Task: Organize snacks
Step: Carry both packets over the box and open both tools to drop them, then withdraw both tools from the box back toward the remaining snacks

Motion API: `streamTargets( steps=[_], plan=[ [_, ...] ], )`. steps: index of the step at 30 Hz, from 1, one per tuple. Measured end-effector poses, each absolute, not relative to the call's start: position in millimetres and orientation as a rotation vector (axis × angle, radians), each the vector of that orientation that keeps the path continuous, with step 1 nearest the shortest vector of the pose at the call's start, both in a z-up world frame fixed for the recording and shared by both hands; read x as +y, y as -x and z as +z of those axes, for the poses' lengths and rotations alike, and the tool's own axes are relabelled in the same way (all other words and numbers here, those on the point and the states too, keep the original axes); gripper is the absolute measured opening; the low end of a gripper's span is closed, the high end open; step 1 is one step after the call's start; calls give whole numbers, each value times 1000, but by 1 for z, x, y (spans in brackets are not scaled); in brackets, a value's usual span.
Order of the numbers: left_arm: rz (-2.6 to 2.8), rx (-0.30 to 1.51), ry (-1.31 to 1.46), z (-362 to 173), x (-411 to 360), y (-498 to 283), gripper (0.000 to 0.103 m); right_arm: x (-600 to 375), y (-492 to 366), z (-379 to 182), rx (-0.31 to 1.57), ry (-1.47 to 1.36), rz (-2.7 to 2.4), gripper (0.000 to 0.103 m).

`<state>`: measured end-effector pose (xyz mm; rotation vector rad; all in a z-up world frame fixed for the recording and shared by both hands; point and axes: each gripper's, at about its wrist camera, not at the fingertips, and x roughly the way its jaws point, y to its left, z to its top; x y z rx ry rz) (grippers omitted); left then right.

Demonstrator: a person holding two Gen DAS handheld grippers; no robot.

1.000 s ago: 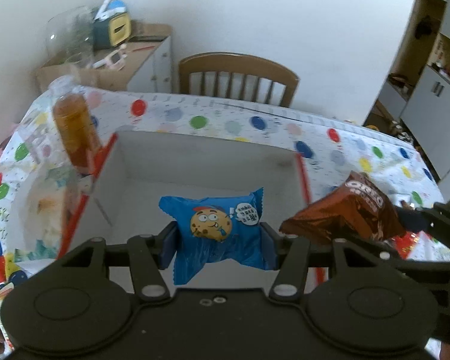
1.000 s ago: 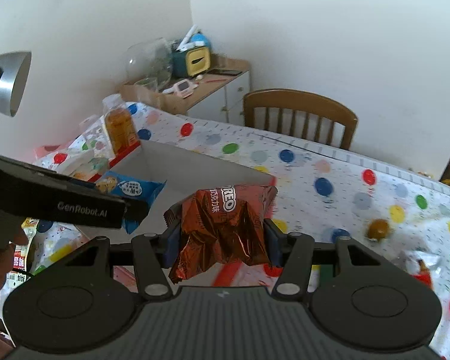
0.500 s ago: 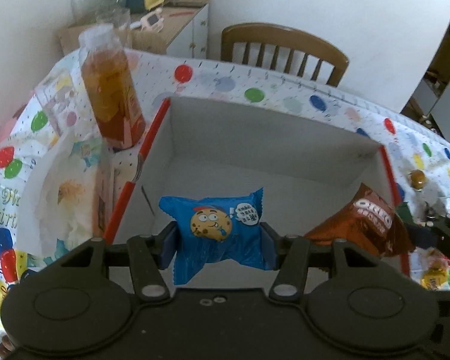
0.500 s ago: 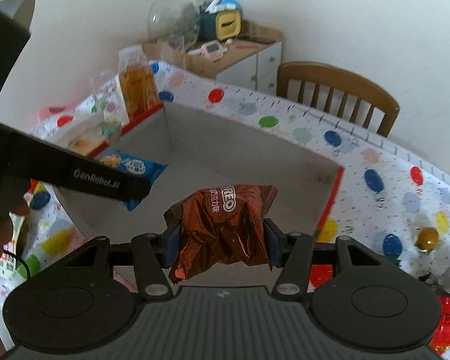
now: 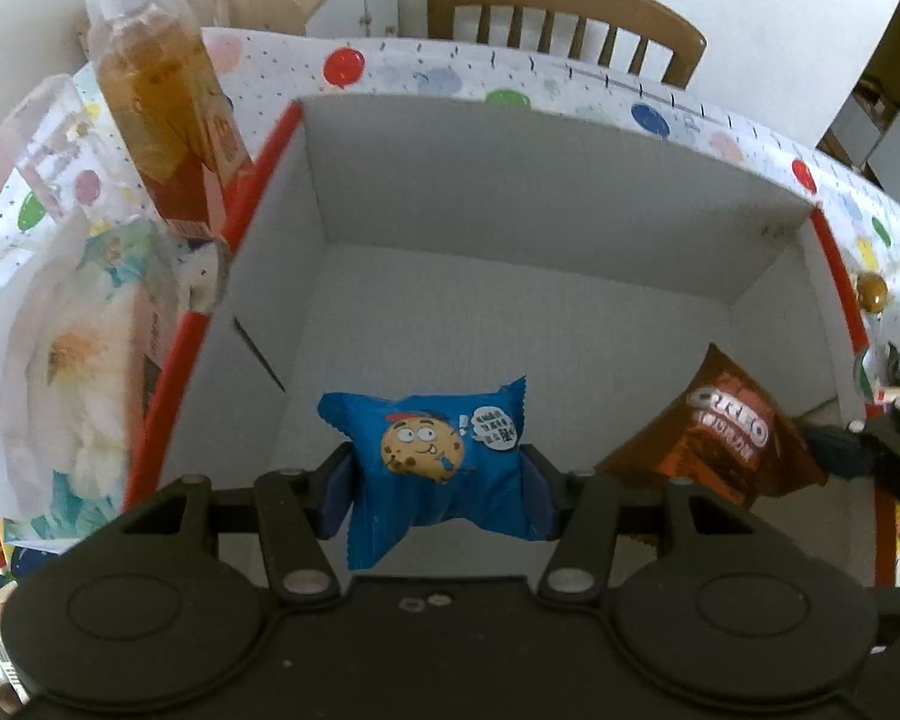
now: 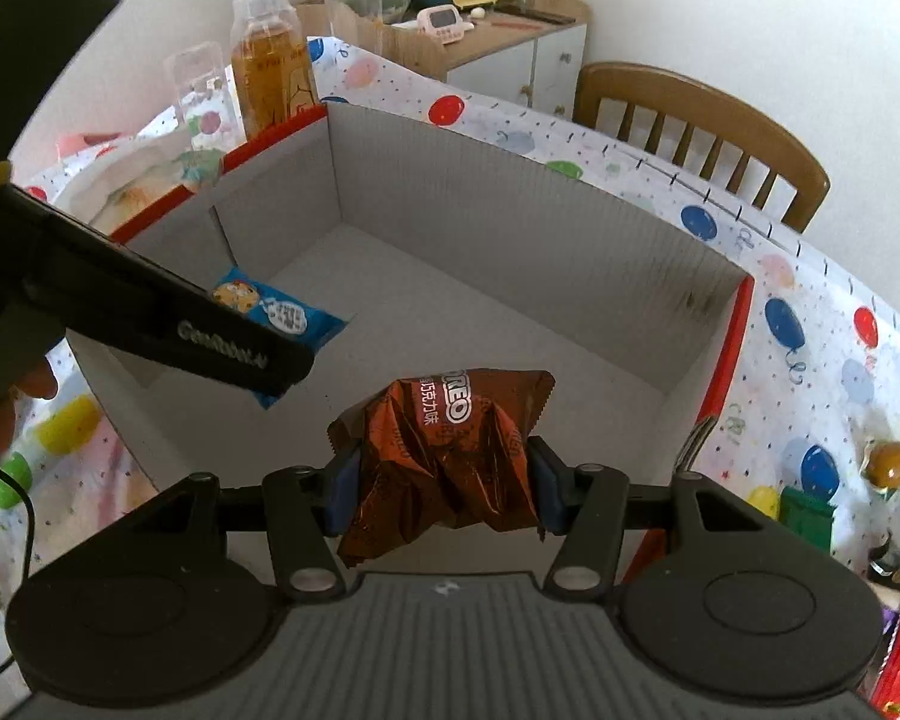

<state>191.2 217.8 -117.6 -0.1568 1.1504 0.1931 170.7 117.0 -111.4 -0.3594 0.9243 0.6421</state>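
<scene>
My left gripper point(image 5: 437, 495) is shut on a blue cookie packet point(image 5: 432, 459) with a cartoon cookie face, held over the near part of an open white cardboard box point(image 5: 546, 192) with red outer sides. The right gripper point(image 6: 444, 495) is shut on a crumpled brown Oreo packet point(image 6: 450, 456), also hanging inside the box point(image 6: 510, 228) near its front. In the left wrist view the Oreo packet point(image 5: 720, 444) shows at the right, by the box's right wall. In the right wrist view the blue packet point(image 6: 282, 315) pokes out behind the left gripper's black body point(image 6: 150, 318).
A bottle of amber drink point(image 5: 162, 96) and a clear glass point(image 6: 201, 93) stand left of the box. A white wrapped pack point(image 5: 72, 360) lies beside them. A wooden chair point(image 6: 696, 126) is behind the dotted tablecloth point(image 6: 822, 360). Small sweets point(image 6: 888, 462) and wrappers lie at the right.
Both grippers have moved forward and down over the box, each still holding its packet. The box now fills both views and the packets hang inside its walls.
</scene>
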Motion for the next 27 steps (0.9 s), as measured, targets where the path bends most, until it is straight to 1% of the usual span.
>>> streamTargets(
  steps=[8, 13, 15, 16, 18, 23, 26, 27],
  plan=[
    [197, 1182, 136, -125, 212, -191, 56, 118, -171, -110, 934, 355, 635, 58],
    [202, 1179, 129, -125, 209, -187, 63, 115, -172, -110, 942, 350, 629, 60],
    [209, 1168, 126, -124, 209, -185, 66, 113, -171, -109, 938, 350, 630, 64],
    [209, 1163, 123, -122, 208, -185, 67, 112, -171, -109, 936, 351, 632, 64],
    [213, 1153, 114, -119, 207, -183, 73, 111, -169, -108, 931, 356, 631, 65],
    [217, 1128, 102, -110, 203, -177, 78, 103, -163, -100, 913, 339, 637, 66],
    [219, 1109, 102, -102, 201, -173, 78, 96, -160, -92, 894, 319, 637, 73],
    [218, 1104, 101, -100, 200, -171, 79, 93, -159, -90, 889, 310, 636, 73]
  ],
)
